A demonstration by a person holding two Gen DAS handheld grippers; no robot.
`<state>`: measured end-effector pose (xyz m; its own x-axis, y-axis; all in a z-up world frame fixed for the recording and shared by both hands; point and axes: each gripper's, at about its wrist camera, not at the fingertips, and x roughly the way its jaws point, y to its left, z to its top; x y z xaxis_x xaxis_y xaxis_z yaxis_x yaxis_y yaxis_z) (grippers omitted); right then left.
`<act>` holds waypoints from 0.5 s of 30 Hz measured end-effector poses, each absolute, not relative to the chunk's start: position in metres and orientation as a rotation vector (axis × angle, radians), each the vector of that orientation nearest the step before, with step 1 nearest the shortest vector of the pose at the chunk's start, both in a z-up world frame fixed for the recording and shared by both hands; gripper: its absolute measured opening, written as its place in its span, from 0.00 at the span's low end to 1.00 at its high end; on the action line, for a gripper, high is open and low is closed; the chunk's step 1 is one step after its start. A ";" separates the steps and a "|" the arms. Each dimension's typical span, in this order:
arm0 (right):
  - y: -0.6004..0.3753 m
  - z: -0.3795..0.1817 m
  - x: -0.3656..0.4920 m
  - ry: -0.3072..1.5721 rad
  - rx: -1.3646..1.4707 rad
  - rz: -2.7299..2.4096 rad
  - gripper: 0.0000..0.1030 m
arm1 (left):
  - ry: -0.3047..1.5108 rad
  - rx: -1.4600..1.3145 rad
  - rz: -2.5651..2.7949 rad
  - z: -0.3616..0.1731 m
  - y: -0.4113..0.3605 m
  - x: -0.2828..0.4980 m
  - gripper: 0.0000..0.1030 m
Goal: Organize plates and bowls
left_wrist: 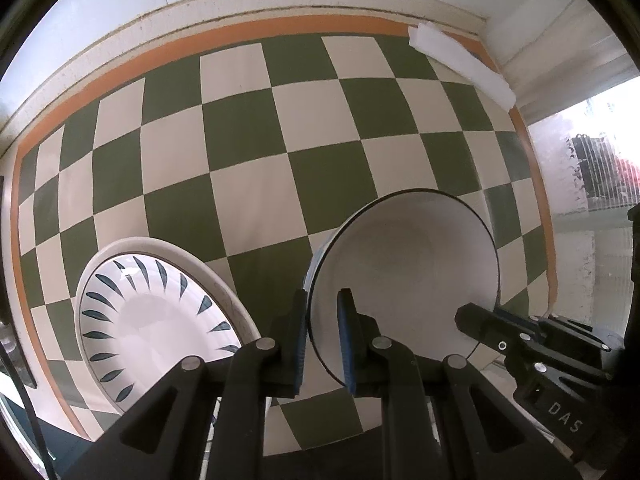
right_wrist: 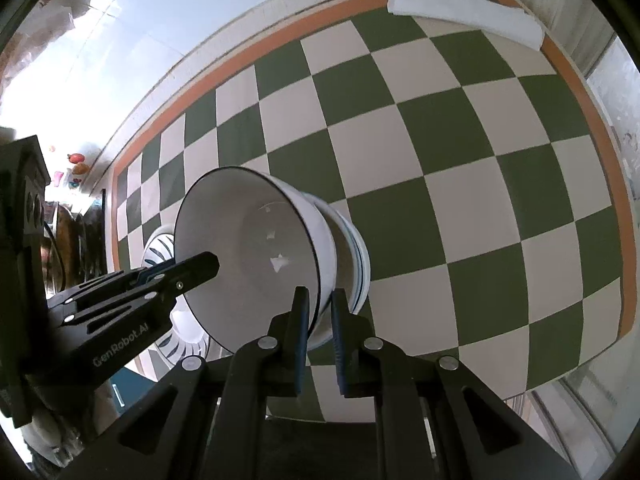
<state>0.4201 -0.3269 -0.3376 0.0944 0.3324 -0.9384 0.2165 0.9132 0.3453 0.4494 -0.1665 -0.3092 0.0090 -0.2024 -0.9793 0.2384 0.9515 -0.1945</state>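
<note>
**Midway: bowl aloft between both grippers**

Leftmost, a leaf-patterned plate (left_wrist: 160,320) lies on the checked cloth (left_wrist: 256,152). Beside it, the left gripper (left_wrist: 322,344) pinches the white bowl (left_wrist: 404,280) by its rim; the right gripper (right_wrist: 320,344) clamps the opposite rim. Stacking looks unfinished: the bowl seems carried, not yet set down.

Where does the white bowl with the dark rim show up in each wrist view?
Left wrist: white bowl lower right of centre, its rim pinched by the left tool.
Right wrist: same bowl left of centre, rim pinched by the right tool.
Shared landmark: folded white cloth at the checkered mat's far right corner.
</note>
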 end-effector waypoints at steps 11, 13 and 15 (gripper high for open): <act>-0.327 -0.353 0.424 1.532 0.439 0.095 0.12 | 1.528 0.074 -0.328 -0.322 -0.172 0.444 0.11; -0.327 -0.354 0.426 1.536 0.442 0.096 0.12 | 1.528 0.077 -0.325 -0.322 -0.174 0.445 0.13; -0.327 -0.355 0.426 1.543 0.444 0.098 0.12 | 1.526 0.081 -0.321 -0.321 -0.175 0.444 0.15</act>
<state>0.4264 -0.3275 -0.3547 0.0413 0.3356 -0.9411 0.2137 0.9171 0.3364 0.4443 -0.1747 -0.3215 0.0118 -0.1552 -0.9878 0.2552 0.9556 -0.1471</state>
